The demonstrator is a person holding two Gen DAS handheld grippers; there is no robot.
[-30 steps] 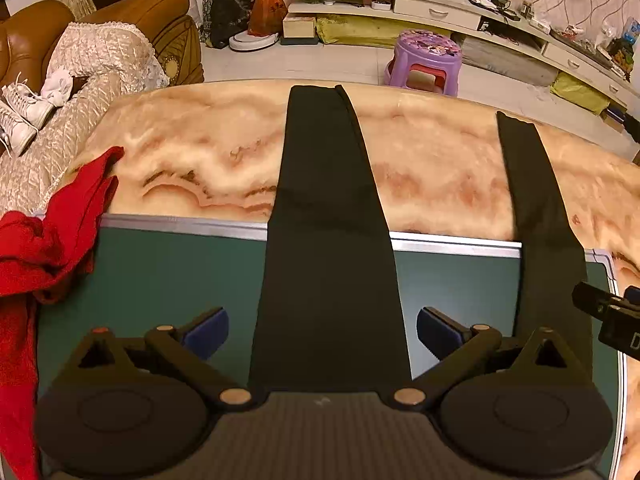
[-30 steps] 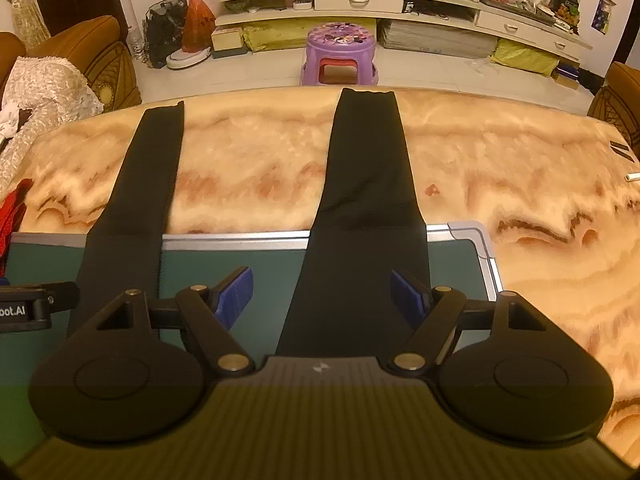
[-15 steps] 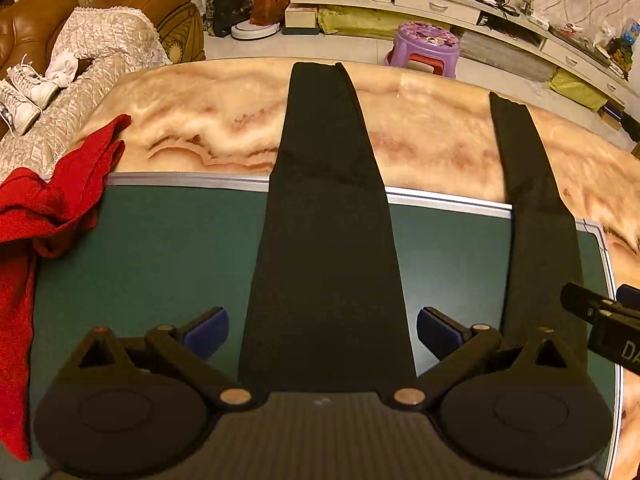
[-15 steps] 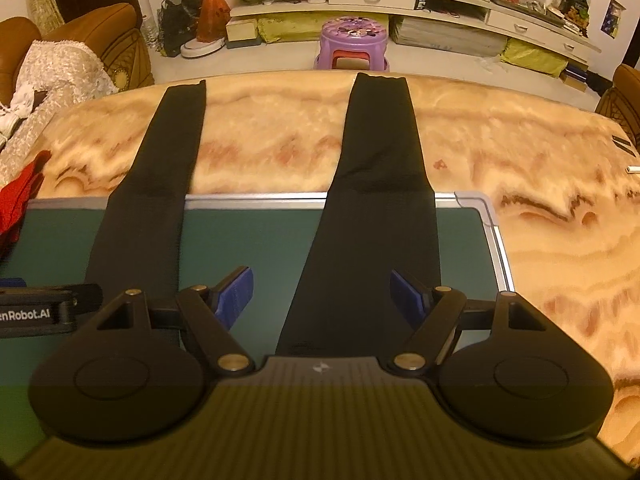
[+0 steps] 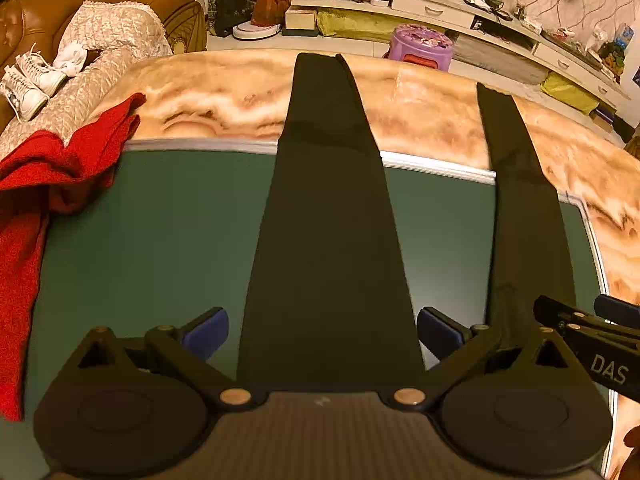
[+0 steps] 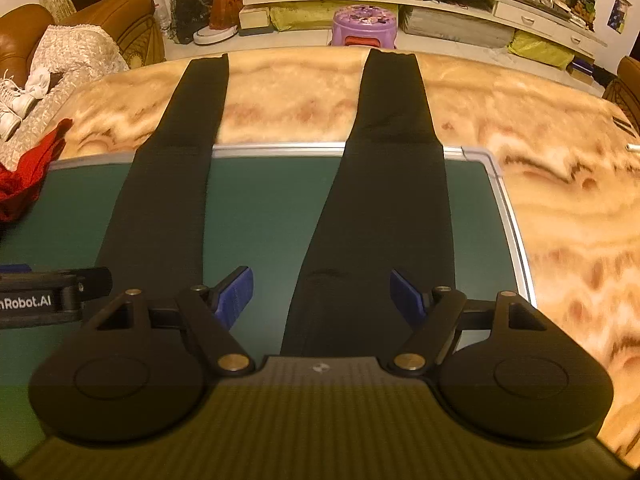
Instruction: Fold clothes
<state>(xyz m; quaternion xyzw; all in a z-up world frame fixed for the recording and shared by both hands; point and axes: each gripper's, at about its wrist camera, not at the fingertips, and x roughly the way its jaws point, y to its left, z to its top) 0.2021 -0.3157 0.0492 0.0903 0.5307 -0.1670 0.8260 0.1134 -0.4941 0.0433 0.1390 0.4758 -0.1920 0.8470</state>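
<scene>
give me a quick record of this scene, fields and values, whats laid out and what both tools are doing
garment: black trousers, legs laid flat and apart, running away from the cameras
surface: green mat on a marble table; leg ends reach past the mat onto the marble
left tool: open, over one leg
right tool: open, over the other leg
held: nothing
aside: red cloth at the mat's left edge
fold: not begun

The black trousers (image 5: 328,240) waist end lies hidden beneath both cameras' housings.
</scene>
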